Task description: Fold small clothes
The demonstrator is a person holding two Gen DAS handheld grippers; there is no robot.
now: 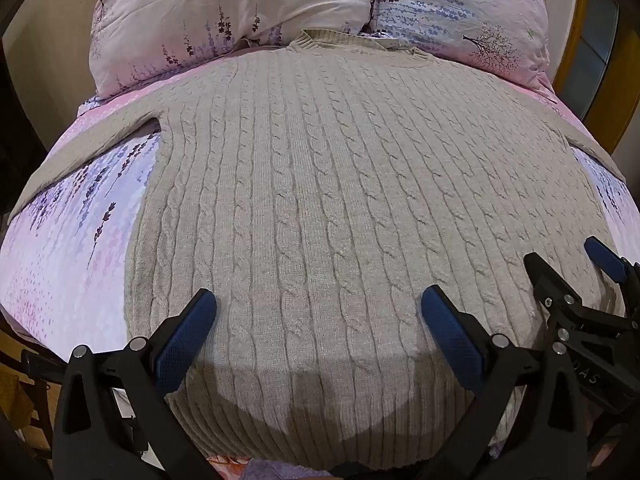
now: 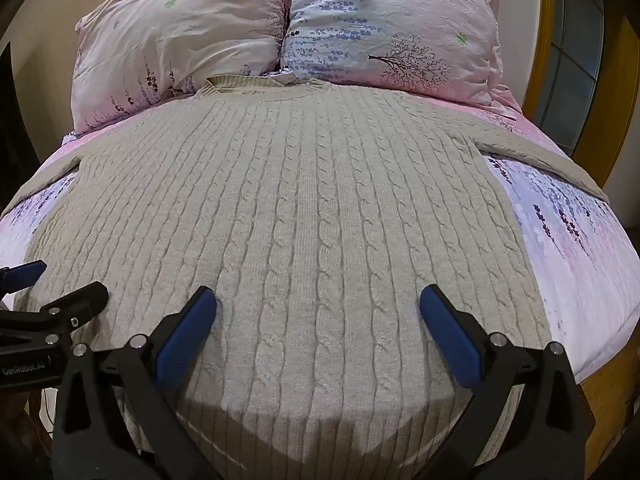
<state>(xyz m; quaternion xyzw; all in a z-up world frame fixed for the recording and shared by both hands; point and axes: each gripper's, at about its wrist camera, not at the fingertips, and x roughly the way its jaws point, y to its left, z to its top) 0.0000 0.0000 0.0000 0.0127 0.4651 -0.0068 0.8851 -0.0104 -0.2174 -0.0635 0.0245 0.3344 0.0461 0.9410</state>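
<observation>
A beige cable-knit sweater [image 1: 320,184] lies flat and spread out on the bed, collar toward the pillows, hem toward me; it also shows in the right wrist view [image 2: 304,216]. Its sleeves stretch out to both sides. My left gripper [image 1: 318,308] is open, hovering above the sweater's lower left part near the hem. My right gripper [image 2: 318,308] is open above the lower right part. The right gripper also shows at the right edge of the left wrist view [image 1: 560,272], and the left gripper at the left edge of the right wrist view [image 2: 60,288]. Neither holds anything.
The bed has a pink and lilac flowered sheet [image 1: 80,216]. Two matching pillows [image 1: 224,12] [image 1: 464,12] lean at the head. A wooden door frame with glass [image 2: 576,60] stands to the right. The bed's wooden edge [image 2: 612,392] shows at lower right.
</observation>
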